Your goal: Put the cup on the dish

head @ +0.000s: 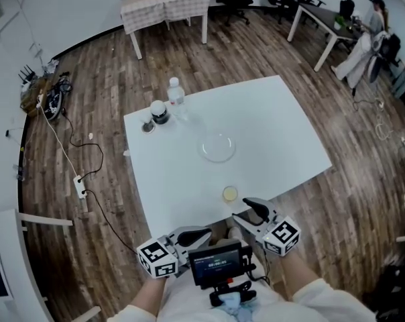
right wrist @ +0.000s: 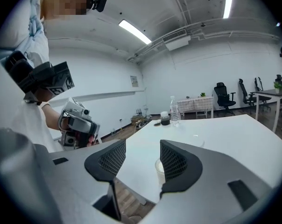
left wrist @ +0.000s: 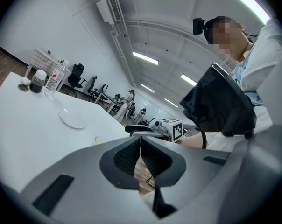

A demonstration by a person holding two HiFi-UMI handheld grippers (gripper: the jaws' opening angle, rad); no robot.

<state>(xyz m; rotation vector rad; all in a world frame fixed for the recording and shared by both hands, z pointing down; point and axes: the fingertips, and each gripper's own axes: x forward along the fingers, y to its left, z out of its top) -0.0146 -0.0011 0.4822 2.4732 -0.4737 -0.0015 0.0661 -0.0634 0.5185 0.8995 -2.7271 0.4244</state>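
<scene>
A small pale cup [head: 229, 194] stands near the front edge of the white table [head: 283, 133]. A clear glass dish [head: 218, 147] lies in the middle of the table, farther back. My right gripper [head: 247, 209] hovers just off the front edge, right of and nearer than the cup. In the right gripper view its jaws stand open with nothing between them [right wrist: 143, 160]. The cup [right wrist: 158, 166] shows just beyond, partly behind the right-hand jaw. My left gripper [head: 206, 233] is held low in front of the table, shut [left wrist: 140, 148] and empty.
A water bottle [head: 176, 94], a dark jar with a white lid [head: 159, 112] and a small round lid [head: 147, 127] stand at the table's far left corner. A handheld screen [head: 217, 263] sits against the person's body. Cables run across the wooden floor on the left.
</scene>
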